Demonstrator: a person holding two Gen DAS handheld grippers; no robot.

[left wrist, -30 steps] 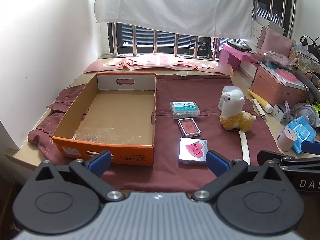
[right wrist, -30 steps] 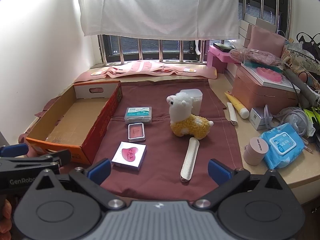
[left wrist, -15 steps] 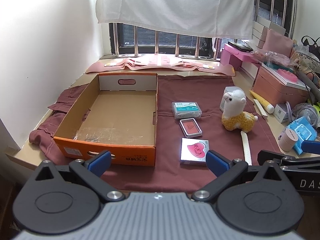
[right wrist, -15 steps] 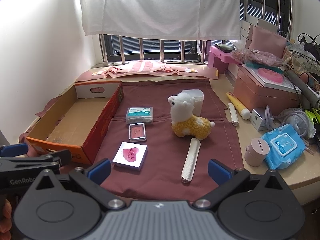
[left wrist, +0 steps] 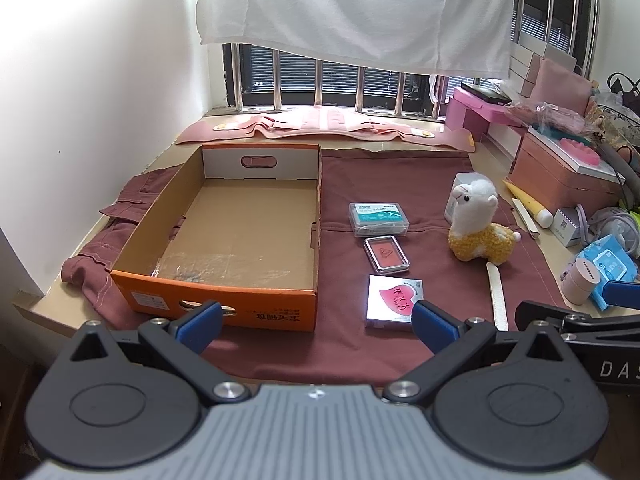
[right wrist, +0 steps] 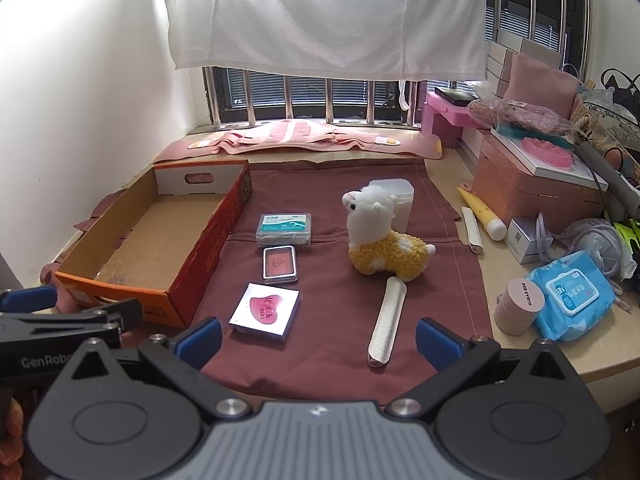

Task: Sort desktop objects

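An empty orange cardboard box (left wrist: 224,304) (right wrist: 120,292) lies at the left of a maroon cloth (right wrist: 340,308). To its right lie a clear floss case (left wrist: 378,219) (right wrist: 284,229), a red compact (left wrist: 387,254) (right wrist: 280,264), a white card with a red heart (left wrist: 394,302) (right wrist: 265,312), a plush alpaca (left wrist: 478,226) (right wrist: 380,240), a white nail file (left wrist: 497,296) (right wrist: 387,320) and a white plastic tub (right wrist: 396,198). My left gripper (left wrist: 316,322) is open, short of the box's near wall. My right gripper (right wrist: 318,338) is open, short of the card and file.
Right of the cloth stand a pink storage box (right wrist: 532,184), a yellow tube (right wrist: 482,212), a blue wipes pack (right wrist: 572,294), a beige jar (right wrist: 520,306) and tangled cables (right wrist: 592,236). A white towel (right wrist: 324,12) hangs over the barred window. A white wall bounds the left side.
Both views have shifted a little: the box and the objects sit slightly further right in the frames than a second ago. Neither gripper's jaws have changed.
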